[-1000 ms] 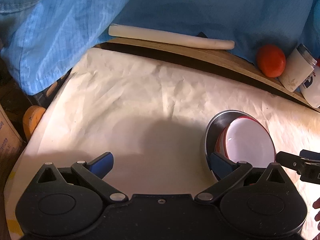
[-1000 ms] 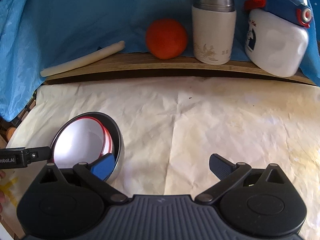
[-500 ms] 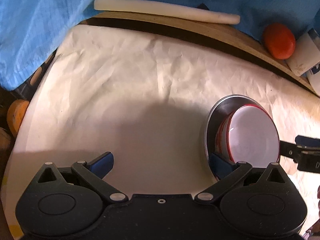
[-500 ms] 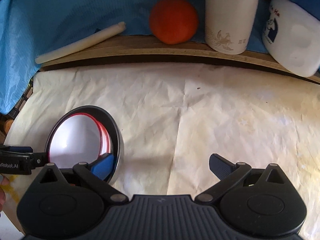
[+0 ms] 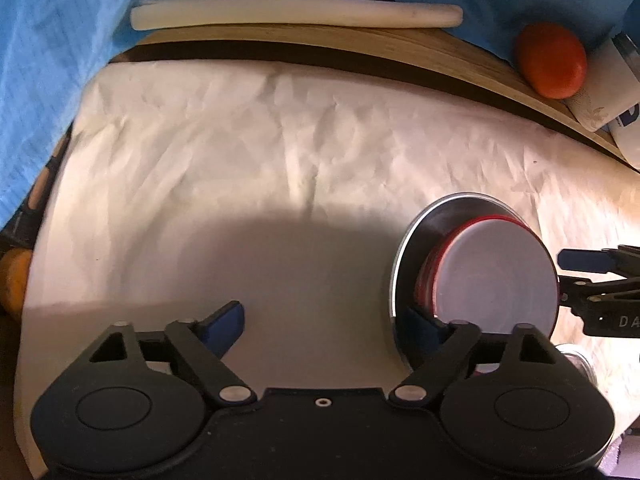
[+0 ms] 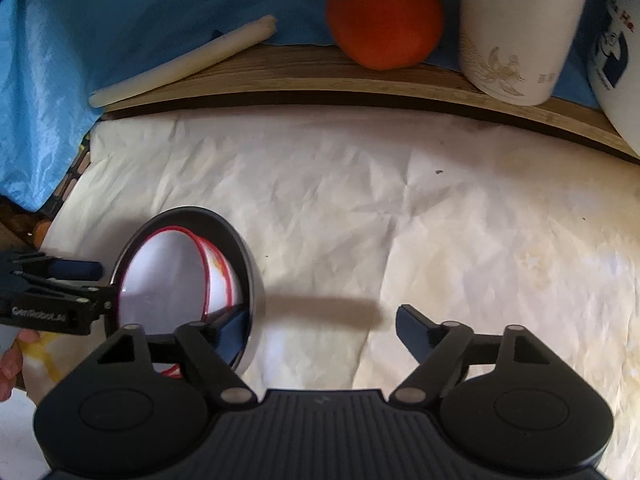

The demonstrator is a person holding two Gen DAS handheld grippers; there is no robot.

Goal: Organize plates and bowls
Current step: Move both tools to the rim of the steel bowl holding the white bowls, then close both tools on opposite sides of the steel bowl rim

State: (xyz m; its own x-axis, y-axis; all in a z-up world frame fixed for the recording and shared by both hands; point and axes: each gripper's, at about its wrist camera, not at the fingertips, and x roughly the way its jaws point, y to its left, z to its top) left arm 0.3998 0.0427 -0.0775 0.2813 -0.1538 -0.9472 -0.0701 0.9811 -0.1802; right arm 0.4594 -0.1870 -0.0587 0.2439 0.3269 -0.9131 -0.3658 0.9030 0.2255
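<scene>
Left wrist view: the left gripper (image 5: 320, 322), jaws spread and empty, flanks the steel bowl (image 5: 416, 248) holding red-rimmed white bowls (image 5: 496, 276). Right wrist view: the right gripper (image 6: 320, 326) is spread too, its left finger at the stack. Nesting looks finished; next, withdraw without tipping.

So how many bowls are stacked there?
3, perhaps more hidden: a metal bowl outermost on the paper, and two red-rimmed white bowls nested inside, the top one and another beneath it.

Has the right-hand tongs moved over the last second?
Yes. The right tongs have gone forward, toward the wooden ledge: the round orange fruit on it now looms larger and higher in the right wrist view.
</scene>
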